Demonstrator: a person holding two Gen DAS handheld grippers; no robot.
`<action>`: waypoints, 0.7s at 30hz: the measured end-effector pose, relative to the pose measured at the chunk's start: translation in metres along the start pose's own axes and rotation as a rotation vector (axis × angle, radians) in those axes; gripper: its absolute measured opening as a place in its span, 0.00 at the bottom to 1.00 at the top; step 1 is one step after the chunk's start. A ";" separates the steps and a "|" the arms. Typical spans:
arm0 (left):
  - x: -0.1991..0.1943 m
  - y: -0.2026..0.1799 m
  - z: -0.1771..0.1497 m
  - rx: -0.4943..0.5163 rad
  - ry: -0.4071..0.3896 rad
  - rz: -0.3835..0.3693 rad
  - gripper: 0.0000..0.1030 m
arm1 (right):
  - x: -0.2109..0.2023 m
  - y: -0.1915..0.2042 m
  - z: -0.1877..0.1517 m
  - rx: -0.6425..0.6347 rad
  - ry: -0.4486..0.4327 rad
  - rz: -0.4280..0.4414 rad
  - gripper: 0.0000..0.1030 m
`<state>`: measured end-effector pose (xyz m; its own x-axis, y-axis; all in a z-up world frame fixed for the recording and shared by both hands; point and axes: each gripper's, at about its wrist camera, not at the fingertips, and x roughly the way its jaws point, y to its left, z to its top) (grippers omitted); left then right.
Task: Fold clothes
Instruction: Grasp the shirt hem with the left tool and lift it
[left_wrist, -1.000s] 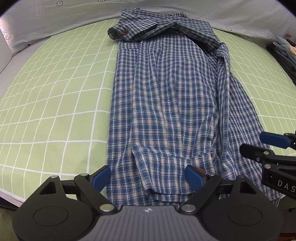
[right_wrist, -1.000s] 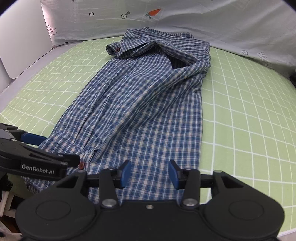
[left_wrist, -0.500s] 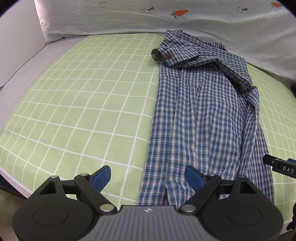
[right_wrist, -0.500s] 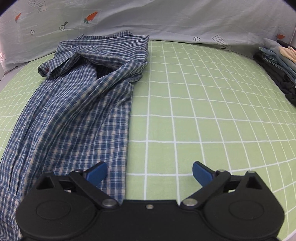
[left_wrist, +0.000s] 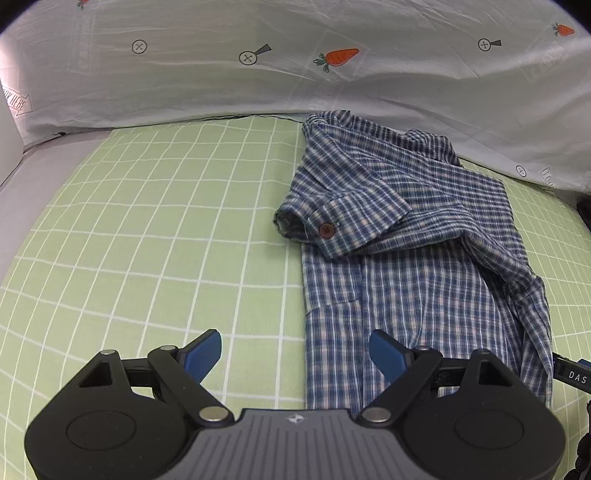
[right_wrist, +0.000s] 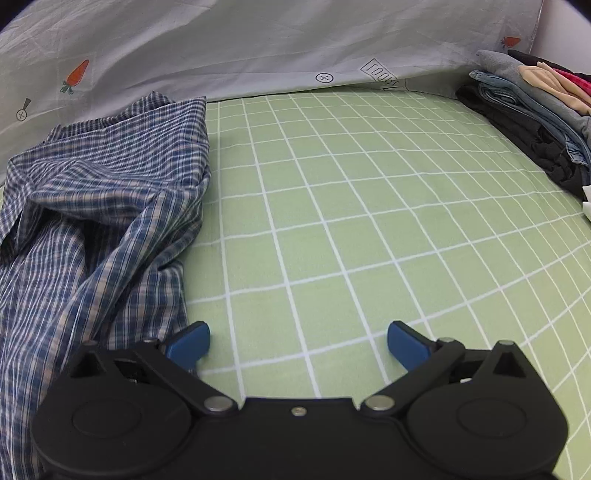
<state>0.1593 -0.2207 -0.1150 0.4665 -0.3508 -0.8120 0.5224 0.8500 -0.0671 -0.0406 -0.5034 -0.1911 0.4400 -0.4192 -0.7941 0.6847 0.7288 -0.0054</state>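
Two grippers: left gripper (left_wrist: 295, 352) spread wide, nothing held; right gripper (right_wrist: 298, 341) jaws just opened wide, nothing between.
Writing: "DAS" read on black tool edge (left_wrist: 574, 374); "HERE" on backdrop sheet (left_wrist: 16, 103), carrot prints.
Shirt: plaid shirt (left_wrist: 406, 236) laid flat on green grid sheet (left_wrist: 147, 221), far end at backdrop.
Room: open sheet L of shirt; R side open up to clothes stack (right_wrist: 535, 110).

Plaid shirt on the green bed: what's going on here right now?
A person with a gripper in each hand is folding the blue plaid shirt, which lies lengthwise on the green checked sheet. Neither grips it: the left gripper is open over its left edge, and the right gripper, jaws just opened, is beside its right edge.
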 end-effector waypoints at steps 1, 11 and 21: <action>0.006 -0.002 0.009 0.021 -0.006 -0.008 0.85 | 0.004 0.001 0.004 0.005 -0.005 -0.004 1.00; 0.080 -0.033 0.054 0.251 -0.054 0.017 0.85 | 0.014 0.008 0.006 0.007 -0.114 -0.012 1.00; 0.070 0.007 0.068 0.079 -0.170 -0.007 0.14 | 0.018 0.012 -0.001 0.015 -0.215 -0.024 1.00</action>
<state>0.2437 -0.2661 -0.1330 0.5730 -0.4238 -0.7014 0.5777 0.8160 -0.0211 -0.0254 -0.5016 -0.2062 0.5364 -0.5431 -0.6460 0.7041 0.7100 -0.0123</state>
